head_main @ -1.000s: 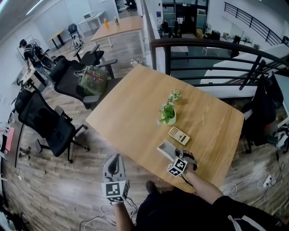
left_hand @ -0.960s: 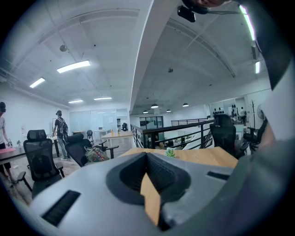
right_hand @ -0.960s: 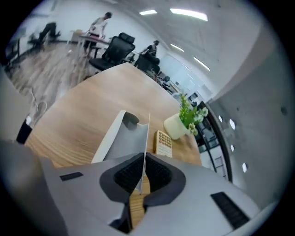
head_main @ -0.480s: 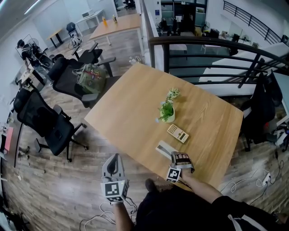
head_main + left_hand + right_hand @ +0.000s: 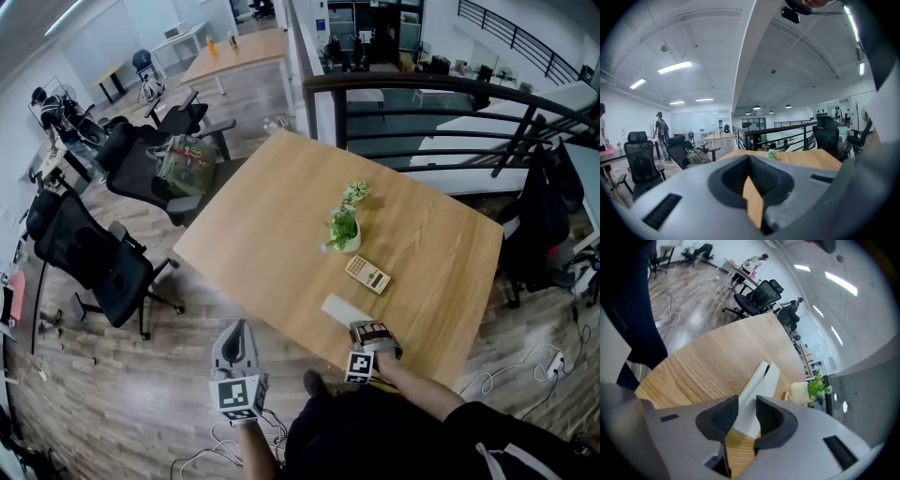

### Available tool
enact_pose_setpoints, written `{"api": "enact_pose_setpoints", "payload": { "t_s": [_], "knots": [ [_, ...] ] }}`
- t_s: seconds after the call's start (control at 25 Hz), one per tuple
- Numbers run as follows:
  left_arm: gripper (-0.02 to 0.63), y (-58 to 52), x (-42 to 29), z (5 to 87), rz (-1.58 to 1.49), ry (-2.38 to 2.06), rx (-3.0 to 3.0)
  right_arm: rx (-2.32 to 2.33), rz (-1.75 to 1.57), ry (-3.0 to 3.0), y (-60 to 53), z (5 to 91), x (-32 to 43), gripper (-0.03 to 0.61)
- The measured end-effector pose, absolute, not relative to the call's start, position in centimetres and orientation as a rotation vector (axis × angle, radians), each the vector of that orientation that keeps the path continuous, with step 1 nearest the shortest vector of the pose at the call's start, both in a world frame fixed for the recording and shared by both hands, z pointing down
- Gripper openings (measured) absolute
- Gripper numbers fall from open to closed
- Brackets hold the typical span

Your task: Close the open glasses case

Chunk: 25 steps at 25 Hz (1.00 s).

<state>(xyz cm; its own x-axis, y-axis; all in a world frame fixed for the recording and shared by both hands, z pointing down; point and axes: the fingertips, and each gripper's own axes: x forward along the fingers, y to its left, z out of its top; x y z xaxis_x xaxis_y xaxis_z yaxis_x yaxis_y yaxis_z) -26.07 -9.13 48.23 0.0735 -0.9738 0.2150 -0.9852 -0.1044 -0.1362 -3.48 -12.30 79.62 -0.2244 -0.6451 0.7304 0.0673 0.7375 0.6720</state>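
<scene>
Right tool (image 5: pixel 747 412), jaws just opened, straddles the case (image 5: pixel 761 380) by the table's (image 5: pixel 703 366) near edge, ungripped; left tool (image 5: pixel 749 164) clenched, empty. The lid seems slightly ajar: a careless withdrawal could snag it open

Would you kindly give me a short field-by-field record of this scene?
glasses case: white, flat on table near the person, lid nearly down, thin gap at far end
right gripper: open, jaws have just been opening, case's near end between them
left gripper: shut, empty, held off the table
calculator: between case and potted plant
</scene>
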Motion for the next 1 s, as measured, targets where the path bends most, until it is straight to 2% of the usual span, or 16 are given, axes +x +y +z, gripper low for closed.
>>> {"api": "enact_pose_setpoints", "payload": {
  "t_s": [0.28,0.56,0.76,1.0],
  "knots": [
    [0.0,-8.9,-26.1,48.6,0.388,-2.065,2.262,0.562,-0.116,-1.934,-12.6,79.8,-4.0,0.097],
    [0.0,-8.9,-26.0,48.5,0.393,-2.062,2.266,0.639,0.091,-2.039,-13.0,78.7,-3.8,0.083],
    [0.0,-8.9,-26.0,48.6,0.392,-2.06,2.271,0.684,0.253,-2.068,-13.5,78.6,-3.4,0.016],
    [0.0,-8.8,-25.7,48.3,0.39,-2.056,2.277,0.694,0.206,-2.04,-13.4,79.0,-3.3,0.015]
  ]
}}
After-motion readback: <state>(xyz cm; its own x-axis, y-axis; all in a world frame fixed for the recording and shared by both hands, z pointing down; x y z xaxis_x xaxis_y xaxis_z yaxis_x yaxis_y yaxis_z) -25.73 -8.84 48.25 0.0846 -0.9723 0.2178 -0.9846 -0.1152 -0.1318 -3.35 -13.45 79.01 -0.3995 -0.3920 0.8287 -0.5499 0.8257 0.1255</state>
